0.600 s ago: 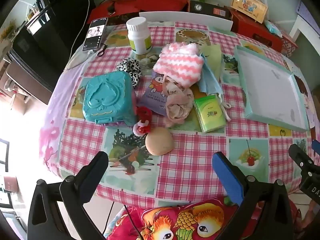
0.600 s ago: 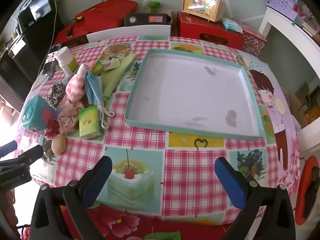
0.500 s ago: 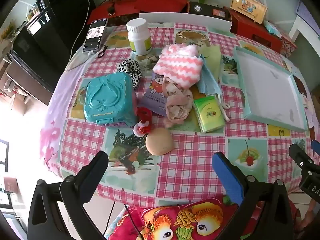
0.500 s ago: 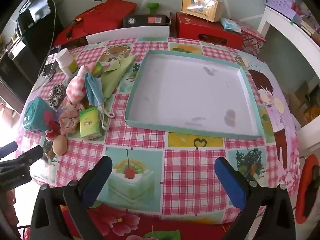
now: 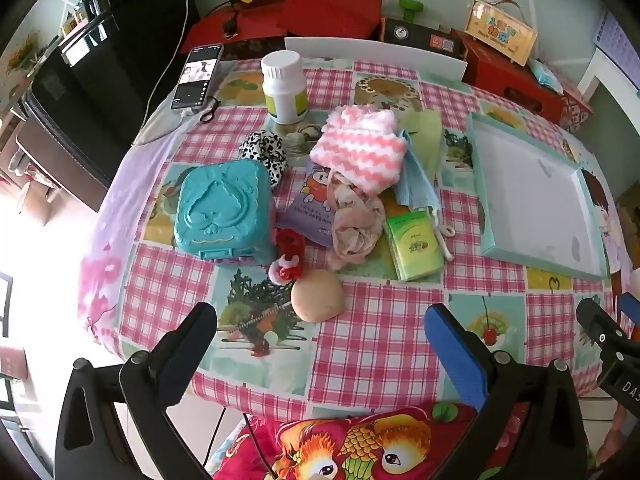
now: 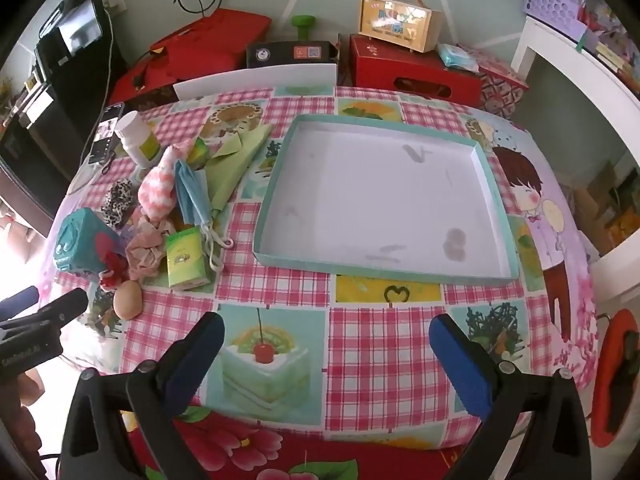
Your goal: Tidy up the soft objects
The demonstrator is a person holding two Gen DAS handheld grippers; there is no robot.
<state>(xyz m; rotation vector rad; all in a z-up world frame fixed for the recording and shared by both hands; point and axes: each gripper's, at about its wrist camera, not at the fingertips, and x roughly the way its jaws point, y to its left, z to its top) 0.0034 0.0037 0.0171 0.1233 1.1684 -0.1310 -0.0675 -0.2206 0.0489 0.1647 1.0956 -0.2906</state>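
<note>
A heap of soft things lies on the left half of the table: a pink-and-white knit cloth point(image 5: 362, 148), a blue face mask point(image 5: 416, 184), a beige scrunchie point(image 5: 354, 228), a leopard-print scrunchie point(image 5: 264, 154), a red-and-white hair tie point(image 5: 288, 256) and a tan sponge puff point(image 5: 317, 296). A shallow teal tray point(image 6: 492, 184) with a white floor sits to the right, with nothing in it. My left gripper point(image 5: 320, 328) hangs open above the near table edge, just short of the puff. My right gripper point(image 6: 326, 342) is open over the cake picture, in front of the tray.
A teal plastic case point(image 5: 222, 210), a green tissue pack point(image 5: 414, 246), a white pill bottle point(image 5: 284, 86), a phone point(image 5: 196, 76) and a green folded cloth point(image 6: 236, 160) share the table. Red boxes point(image 6: 412, 72) and a wooden case stand behind it.
Both views have shifted a little: the table and its objects sit slightly lower and nearer in frame. Both grippers stay open and hold nothing.
</note>
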